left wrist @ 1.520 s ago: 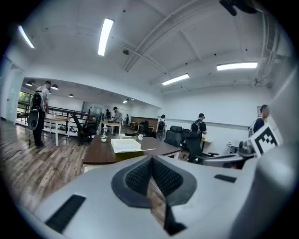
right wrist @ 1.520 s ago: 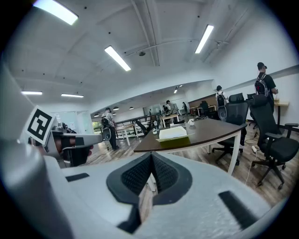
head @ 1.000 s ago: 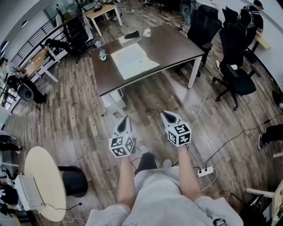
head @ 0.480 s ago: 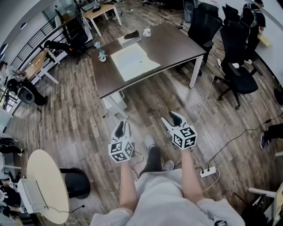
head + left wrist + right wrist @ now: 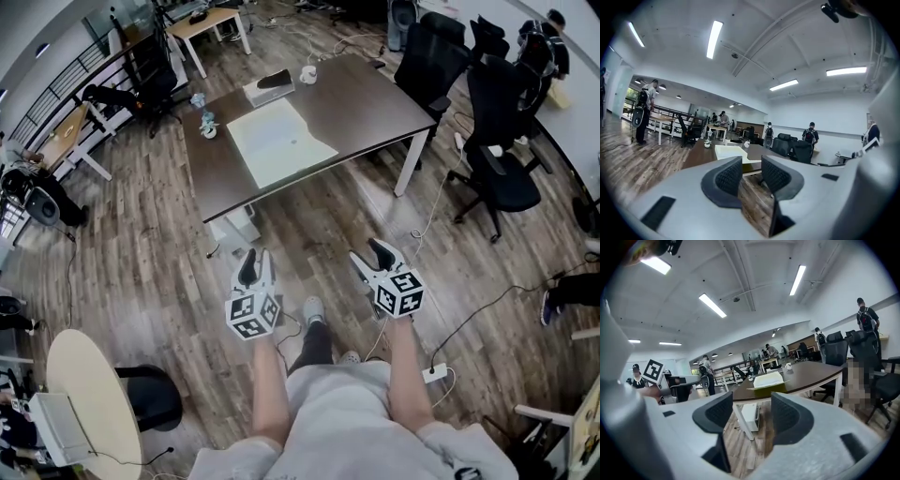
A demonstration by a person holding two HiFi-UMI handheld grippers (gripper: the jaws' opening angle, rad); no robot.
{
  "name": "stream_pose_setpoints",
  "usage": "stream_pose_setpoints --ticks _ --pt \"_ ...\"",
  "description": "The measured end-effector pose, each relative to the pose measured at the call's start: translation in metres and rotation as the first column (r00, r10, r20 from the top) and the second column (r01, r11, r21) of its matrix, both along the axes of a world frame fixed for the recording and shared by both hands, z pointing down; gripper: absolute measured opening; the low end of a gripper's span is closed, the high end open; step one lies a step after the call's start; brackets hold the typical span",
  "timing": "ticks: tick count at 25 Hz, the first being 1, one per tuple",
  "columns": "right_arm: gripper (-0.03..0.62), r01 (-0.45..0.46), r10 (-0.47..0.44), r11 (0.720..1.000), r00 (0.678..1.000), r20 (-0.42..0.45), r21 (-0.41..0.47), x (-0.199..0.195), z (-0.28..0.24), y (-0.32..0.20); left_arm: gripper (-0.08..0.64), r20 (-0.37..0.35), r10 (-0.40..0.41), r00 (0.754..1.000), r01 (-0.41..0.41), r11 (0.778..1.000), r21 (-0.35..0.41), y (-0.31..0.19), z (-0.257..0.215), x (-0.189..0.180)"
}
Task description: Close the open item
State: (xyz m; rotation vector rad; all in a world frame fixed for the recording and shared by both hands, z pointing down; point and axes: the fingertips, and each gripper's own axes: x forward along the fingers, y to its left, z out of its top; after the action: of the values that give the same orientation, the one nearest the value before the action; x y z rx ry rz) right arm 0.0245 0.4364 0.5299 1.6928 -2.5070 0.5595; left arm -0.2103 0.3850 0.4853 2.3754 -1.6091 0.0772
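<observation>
Ahead, wood floor (image 5: 319,246) meets the near edge of the table (image 5: 367,101).

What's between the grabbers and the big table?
Head view: wooden floor, plus a white unit under the dark table's edge, ahead of the left gripper and right gripper. Both jaws have just been opening, empty.

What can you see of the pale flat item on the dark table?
The pale item is cream-white and rectangular. It lies flat on the dark brown table, toward the table's near edge. In the gripper views it looks like a shallow box with one thin flap spread open on the tabletop. The material looks like card or paper, but I cannot be sure. Nothing is visible on top of it, and only the table touches it.
</observation>
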Motion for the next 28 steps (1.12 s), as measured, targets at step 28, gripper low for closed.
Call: stream_pose_setpoints --ticks 28 --pt "0.27 -0.075 0.068 0.995 0.991 -0.115 -0.061 0.007 0.012 -0.282 0.127 -0.009 -0.024 1.0 0.023 0.994 -0.104 -0.306 0.043 -0.06"
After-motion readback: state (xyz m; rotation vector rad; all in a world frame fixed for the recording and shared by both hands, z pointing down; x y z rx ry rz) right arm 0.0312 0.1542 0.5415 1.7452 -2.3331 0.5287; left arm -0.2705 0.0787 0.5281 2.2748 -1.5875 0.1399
